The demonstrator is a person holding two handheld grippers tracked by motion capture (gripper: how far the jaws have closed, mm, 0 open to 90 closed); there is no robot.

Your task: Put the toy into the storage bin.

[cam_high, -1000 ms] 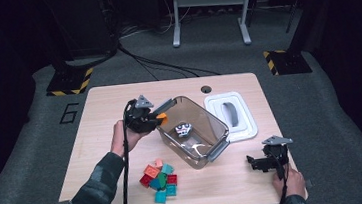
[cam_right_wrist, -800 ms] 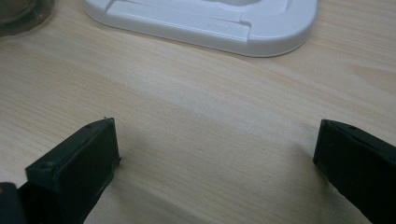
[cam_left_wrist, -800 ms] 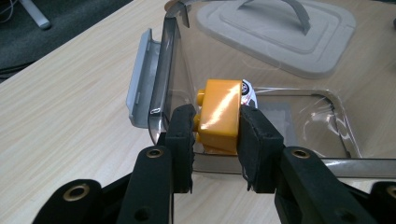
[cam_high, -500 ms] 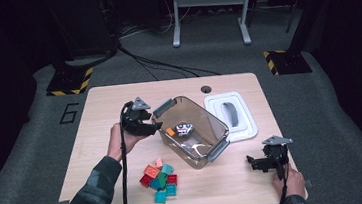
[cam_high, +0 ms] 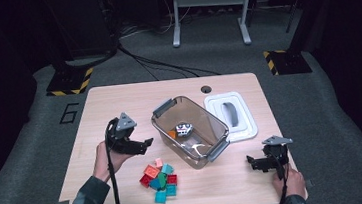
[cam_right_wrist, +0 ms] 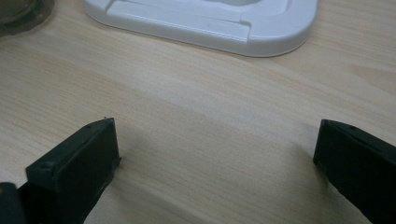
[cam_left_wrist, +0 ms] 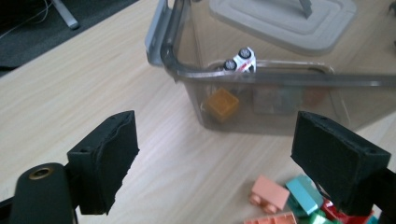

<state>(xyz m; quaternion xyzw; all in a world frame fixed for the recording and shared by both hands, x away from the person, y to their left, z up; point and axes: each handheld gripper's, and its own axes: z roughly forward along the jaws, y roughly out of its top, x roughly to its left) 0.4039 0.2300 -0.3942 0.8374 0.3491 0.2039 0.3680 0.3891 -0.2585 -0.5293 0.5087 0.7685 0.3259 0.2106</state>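
"6" on the floor mat [cam_high: 71, 112]

Brick pile [cam_left_wrist: 303, 200] cut by bottom edge – lid [cam_right_wrist: 205, 18] cropped at top, handle unseen.

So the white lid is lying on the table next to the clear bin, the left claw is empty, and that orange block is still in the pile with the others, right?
Not quite. The orange block lies inside the clear bin, beside the toy car, not in the pile; the left gripper view shows it. The white lid does lie next to the bin, and the left claw, jaws just opened, is empty.
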